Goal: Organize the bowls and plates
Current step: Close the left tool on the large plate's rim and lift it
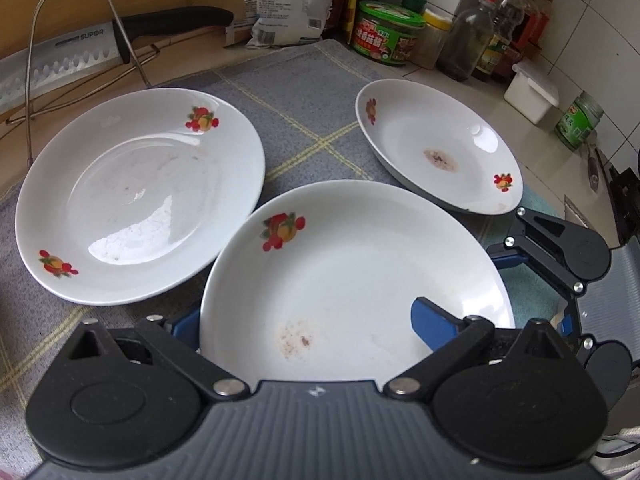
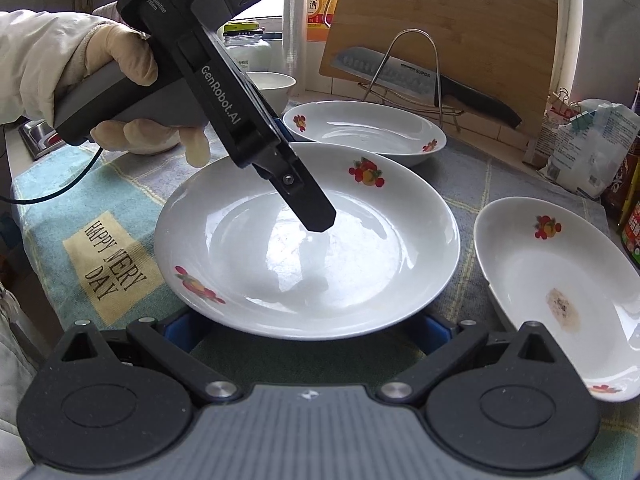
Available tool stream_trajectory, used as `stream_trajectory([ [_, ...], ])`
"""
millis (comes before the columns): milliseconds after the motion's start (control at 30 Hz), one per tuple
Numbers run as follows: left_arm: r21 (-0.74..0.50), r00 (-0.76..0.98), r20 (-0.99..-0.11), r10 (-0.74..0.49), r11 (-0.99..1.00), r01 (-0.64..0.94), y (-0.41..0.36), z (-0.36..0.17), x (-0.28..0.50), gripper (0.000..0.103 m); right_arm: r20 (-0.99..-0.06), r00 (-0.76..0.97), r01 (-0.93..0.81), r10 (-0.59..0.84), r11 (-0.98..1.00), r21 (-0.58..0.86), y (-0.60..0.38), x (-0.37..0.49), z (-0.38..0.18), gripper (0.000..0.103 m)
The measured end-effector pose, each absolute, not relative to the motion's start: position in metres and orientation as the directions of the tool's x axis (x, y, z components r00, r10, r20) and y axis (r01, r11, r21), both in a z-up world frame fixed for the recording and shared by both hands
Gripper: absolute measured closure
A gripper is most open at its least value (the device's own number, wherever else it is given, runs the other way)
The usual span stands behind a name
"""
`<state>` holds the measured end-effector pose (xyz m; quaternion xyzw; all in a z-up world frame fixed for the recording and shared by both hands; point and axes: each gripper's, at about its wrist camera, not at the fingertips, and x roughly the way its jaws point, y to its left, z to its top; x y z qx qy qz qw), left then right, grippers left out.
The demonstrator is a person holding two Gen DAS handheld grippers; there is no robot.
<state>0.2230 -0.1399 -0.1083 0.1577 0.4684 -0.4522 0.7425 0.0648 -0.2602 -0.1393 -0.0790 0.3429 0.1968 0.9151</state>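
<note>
Jaws of your left gripper (image 1: 310,320) and right gripper (image 2: 306,328) gape apart; clamp the mid-frame plate's (image 1: 360,248) rim squarely.

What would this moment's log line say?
left gripper open over center plate | right gripper open at its near rim | nothing gripped

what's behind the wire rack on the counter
A large knife lies across the wire rack, and behind both a wooden cutting board leans upright. The board hides whatever stands behind it.
</note>
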Motion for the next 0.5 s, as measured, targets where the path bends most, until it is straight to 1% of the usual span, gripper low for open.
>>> stream_trajectory([
  [133, -0.213, 0.147, -0.834, -0.532, 0.556, 0.804, -0.135, -0.106, 0.228, 0.011, -0.662, 0.689, -0.402, 0.296, 0.916, -0.009, -0.268, 0.062, -0.139, 0.000],
  [300, -0.238, 0.126, -0.842, -0.525, 0.569, 0.787, -0.133, -0.104, 0.234, 0.016, -0.656, 0.699, -0.410, 0.287, 0.911, -0.038, -0.264, 0.060, -0.138, 0.000],
  [400, -0.256, 0.109, -0.843, -0.527, 0.571, 0.780, -0.134, -0.105, 0.238, 0.016, -0.646, 0.705, -0.411, 0.293, 0.911, -0.036, -0.263, 0.060, -0.139, 0.000],
  [500, -0.273, 0.099, -0.843, -0.528, 0.581, 0.767, -0.135, -0.107, 0.242, 0.021, -0.643, 0.714, -0.402, 0.277, 0.914, -0.052, -0.259, 0.057, -0.138, 0.000],
])
